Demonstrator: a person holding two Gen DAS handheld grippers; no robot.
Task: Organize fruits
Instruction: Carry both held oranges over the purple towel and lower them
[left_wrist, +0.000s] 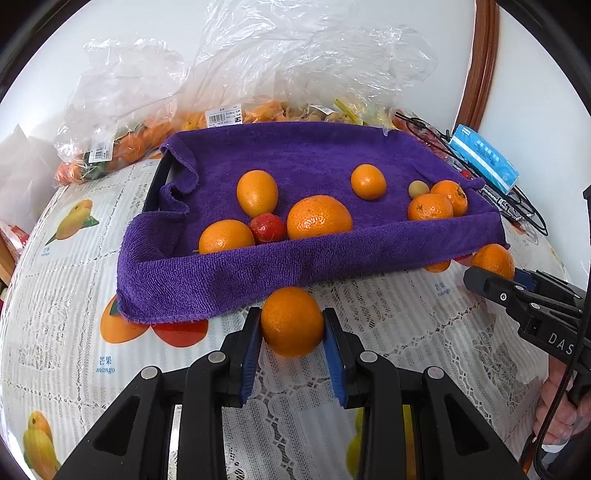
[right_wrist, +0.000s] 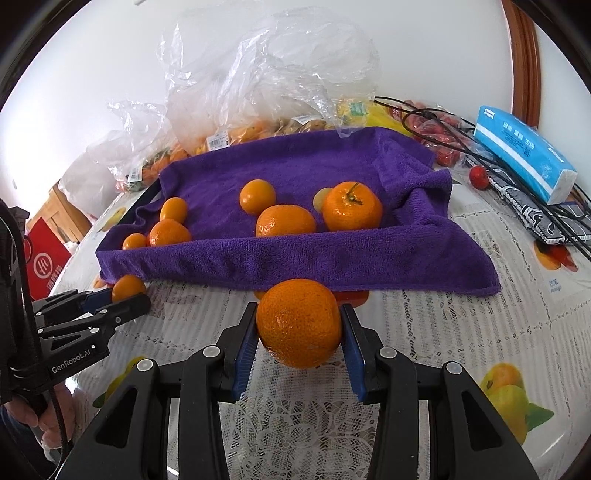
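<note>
A tray lined with a purple towel (left_wrist: 258, 269) (right_wrist: 369, 254) holds several oranges, a red fruit (left_wrist: 266, 228) and a small pale fruit (left_wrist: 418, 189). My left gripper (left_wrist: 292, 323) is shut on an orange (left_wrist: 291, 321) just in front of the towel's near edge, above the tablecloth. My right gripper (right_wrist: 298, 325) is shut on a larger orange (right_wrist: 298, 323), also in front of the tray. Each gripper shows in the other's view, the right one (left_wrist: 491, 277) with its orange (left_wrist: 493, 260), the left one (right_wrist: 122, 299) with its orange (right_wrist: 127, 288).
Clear plastic bags of fruit (left_wrist: 122, 147) (right_wrist: 236, 133) lie behind the tray against the white wall. A blue tissue pack (right_wrist: 524, 158) (left_wrist: 484, 162), black cables (right_wrist: 517, 199) and a loose red fruit (right_wrist: 479, 172) lie at the right. The table carries a fruit-print lace cloth (left_wrist: 74, 295).
</note>
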